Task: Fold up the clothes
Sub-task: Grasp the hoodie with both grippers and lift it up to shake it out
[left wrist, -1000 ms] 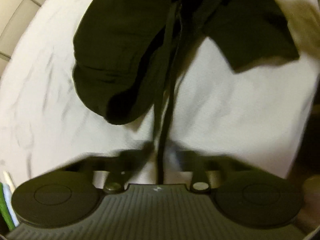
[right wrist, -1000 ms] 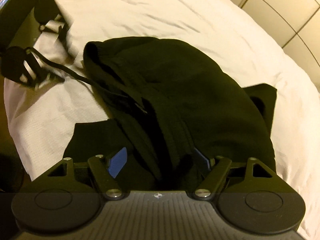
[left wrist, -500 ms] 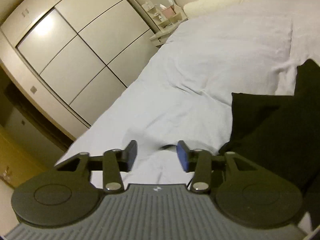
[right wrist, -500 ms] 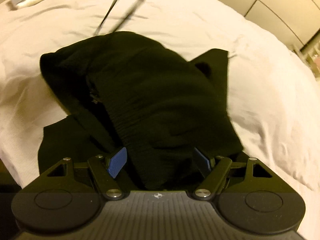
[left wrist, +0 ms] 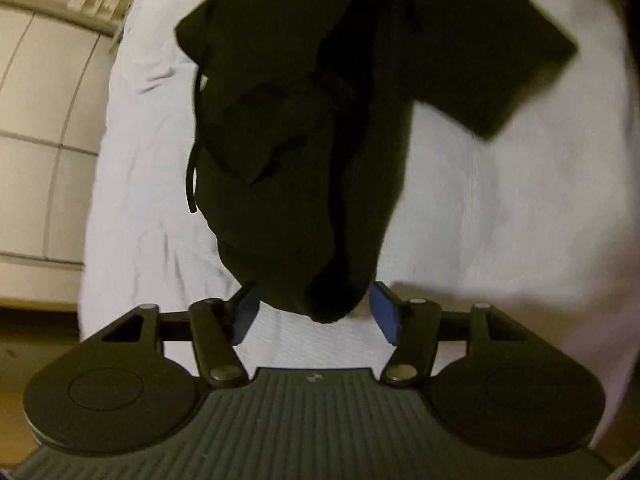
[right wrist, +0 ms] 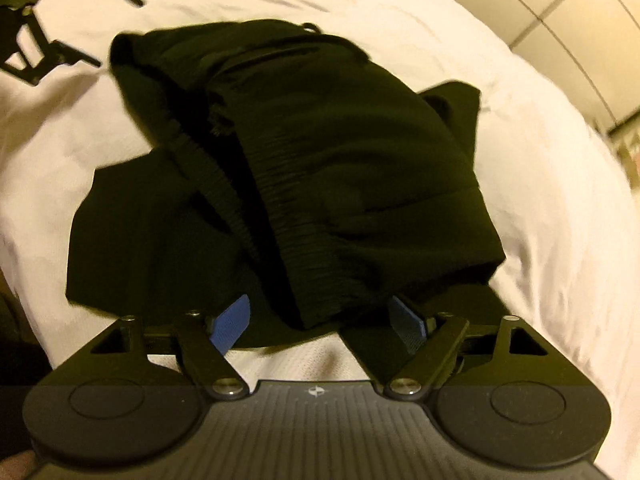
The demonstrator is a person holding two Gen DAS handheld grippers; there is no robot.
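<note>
Two close downward wrist views, shared black garment [left wrist: 304,152].

GRIPPERS, BOTH APART

L gripper [left wrist: 316,314]: lower centre of left wrist view, angled down, jaws opening, blue pads [left wrist: 384,314] either side of dark cloth, no squeeze seen. R gripper [right wrist: 320,322]: lower centre of right wrist view, tilted steeply down, jaws opening, pads wide. L gripper also upper left of right wrist view.
</note>
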